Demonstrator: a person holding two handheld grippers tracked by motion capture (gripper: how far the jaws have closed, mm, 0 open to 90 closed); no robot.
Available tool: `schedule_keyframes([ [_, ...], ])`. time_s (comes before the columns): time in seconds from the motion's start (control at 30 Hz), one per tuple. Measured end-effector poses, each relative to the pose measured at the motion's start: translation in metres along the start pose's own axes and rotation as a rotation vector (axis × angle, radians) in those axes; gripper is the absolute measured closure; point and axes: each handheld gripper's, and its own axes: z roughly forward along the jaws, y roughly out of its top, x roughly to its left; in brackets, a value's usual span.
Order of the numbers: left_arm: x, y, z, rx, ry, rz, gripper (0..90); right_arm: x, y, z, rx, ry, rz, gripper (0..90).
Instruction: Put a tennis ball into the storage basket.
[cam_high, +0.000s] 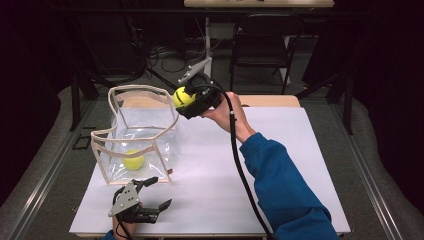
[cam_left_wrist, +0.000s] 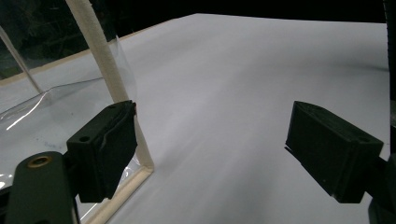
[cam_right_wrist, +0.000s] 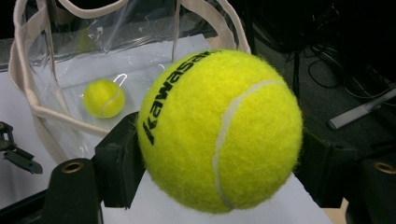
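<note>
While clamped between the right gripper's (cam_high: 186, 98) jaws, the ball (cam_right_wrist: 219, 130) shows fuzzy yellow felt, a white seam and black "Kawasaki" lettering, last letters curving out of sight. Beyond it sits a clear bag (cam_right_wrist: 42, 112) holding a second ball (cam_right_wrist: 103, 98). Left gripper (cam_high: 156, 192) is spread wide, nothing between, one jaw beside the bag's trim.

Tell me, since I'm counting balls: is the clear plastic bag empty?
Not empty. One yellow tennis ball lies on the floor of the clear plastic bag with cream trim; a second is clamped in the right tongs beside its rim.
</note>
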Motion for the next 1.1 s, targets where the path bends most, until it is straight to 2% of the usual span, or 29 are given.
schedule_keyframes([
  [0.6, 0.001, 0.000, -0.001, 0.001, -0.002, 0.000, 15.8, 0.004, 0.012, 0.010, -0.027, 0.024, -0.003, 25.8],
  [1.1, 0.001, 0.000, -0.001, 0.003, -0.004, 0.000, 15.8, 0.009, 0.021, 0.013, -0.041, 0.013, -0.017, 25.8],
])
